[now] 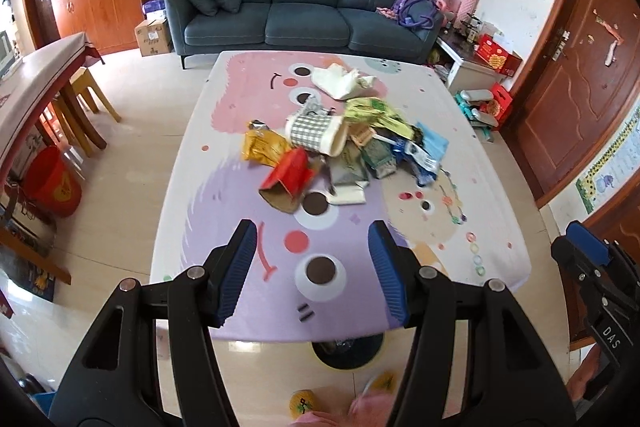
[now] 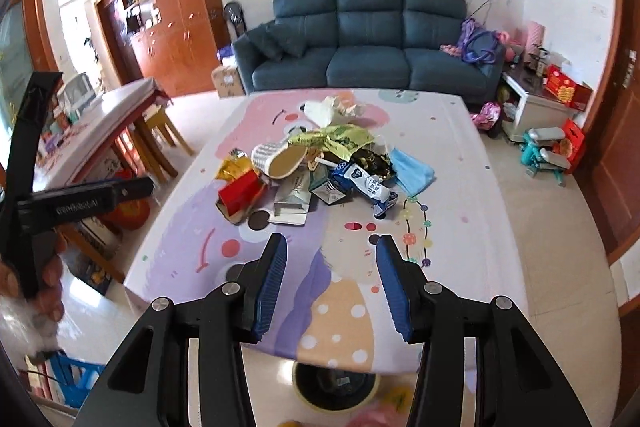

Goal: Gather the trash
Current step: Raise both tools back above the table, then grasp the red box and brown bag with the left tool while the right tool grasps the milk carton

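A pile of trash (image 1: 344,143) lies in the middle of a table with a pastel cartoon cloth (image 1: 248,211): a checked paper cup (image 1: 316,135), a red carton (image 1: 290,175), a yellow wrapper (image 1: 262,147), a green wrapper (image 1: 376,111), a blue face mask (image 1: 432,143) and crumpled white paper (image 1: 340,79). The same pile (image 2: 320,171) shows in the right wrist view. My left gripper (image 1: 312,267) is open and empty above the table's near edge. My right gripper (image 2: 330,279) is open and empty, also short of the pile.
A round bin (image 1: 346,349) stands on the floor under the table's near edge; it also shows in the right wrist view (image 2: 336,387). A blue sofa (image 1: 304,3) is behind the table. A dining table with stools (image 1: 48,75) and a red bucket (image 1: 52,183) are left.
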`<state>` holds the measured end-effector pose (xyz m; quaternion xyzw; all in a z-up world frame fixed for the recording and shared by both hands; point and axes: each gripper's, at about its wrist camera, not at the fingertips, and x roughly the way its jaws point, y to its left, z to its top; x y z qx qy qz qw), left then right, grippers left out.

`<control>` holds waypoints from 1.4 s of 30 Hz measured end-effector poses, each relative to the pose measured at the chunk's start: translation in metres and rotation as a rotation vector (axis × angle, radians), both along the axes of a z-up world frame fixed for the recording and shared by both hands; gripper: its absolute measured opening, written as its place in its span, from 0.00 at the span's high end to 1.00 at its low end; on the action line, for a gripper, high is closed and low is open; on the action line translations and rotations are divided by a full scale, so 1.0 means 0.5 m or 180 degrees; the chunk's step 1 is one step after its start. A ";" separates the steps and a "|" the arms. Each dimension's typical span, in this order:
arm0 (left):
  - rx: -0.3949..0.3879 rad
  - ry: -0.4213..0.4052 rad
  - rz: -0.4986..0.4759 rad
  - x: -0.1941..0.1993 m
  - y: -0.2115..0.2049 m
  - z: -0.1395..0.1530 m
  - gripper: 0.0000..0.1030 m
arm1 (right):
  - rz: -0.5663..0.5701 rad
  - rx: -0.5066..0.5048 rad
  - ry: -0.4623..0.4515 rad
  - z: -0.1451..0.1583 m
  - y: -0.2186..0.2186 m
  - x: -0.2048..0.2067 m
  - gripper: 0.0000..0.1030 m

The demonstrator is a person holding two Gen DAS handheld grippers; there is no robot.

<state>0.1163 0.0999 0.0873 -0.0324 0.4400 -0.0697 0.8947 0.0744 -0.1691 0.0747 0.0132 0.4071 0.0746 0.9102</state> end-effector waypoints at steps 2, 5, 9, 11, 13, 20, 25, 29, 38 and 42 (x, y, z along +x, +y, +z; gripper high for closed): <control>0.0003 0.0058 0.0067 0.032 0.012 -0.017 0.47 | 0.0066 -0.0039 0.0029 -0.029 -0.009 0.046 0.54; 0.0011 0.0147 0.0171 0.076 0.022 -0.046 0.47 | 0.0205 -0.0074 0.0131 -0.070 -0.025 0.125 0.54; 0.0081 0.0283 0.0305 0.138 0.021 -0.095 0.47 | 0.0448 -0.0094 0.0323 -0.127 -0.048 0.238 0.54; 0.0150 0.0350 0.0368 0.172 0.015 -0.121 0.47 | 0.0564 -0.0143 0.0383 -0.151 -0.052 0.288 0.54; 0.0188 0.0489 0.0426 0.218 0.007 -0.156 0.47 | 0.0693 -0.0211 0.0451 -0.179 -0.053 0.332 0.54; 0.0461 0.0787 0.0321 0.335 -0.044 -0.249 0.47 | 0.1133 -0.0495 0.0596 -0.286 -0.029 0.447 0.54; 0.0608 0.1022 0.0252 0.403 -0.066 -0.320 0.49 | 0.1278 -0.0602 0.0639 -0.339 -0.017 0.480 0.54; 0.0596 0.1184 0.0256 0.434 -0.067 -0.363 0.58 | 0.1380 -0.0601 0.0605 -0.357 -0.016 0.485 0.68; 0.0557 0.1205 0.0351 0.448 -0.064 -0.387 0.75 | 0.1408 -0.0448 0.0557 -0.341 -0.021 0.453 0.73; 0.0548 0.1165 0.0380 0.431 -0.062 -0.374 0.87 | 0.1396 -0.0311 0.0563 -0.318 -0.026 0.424 0.73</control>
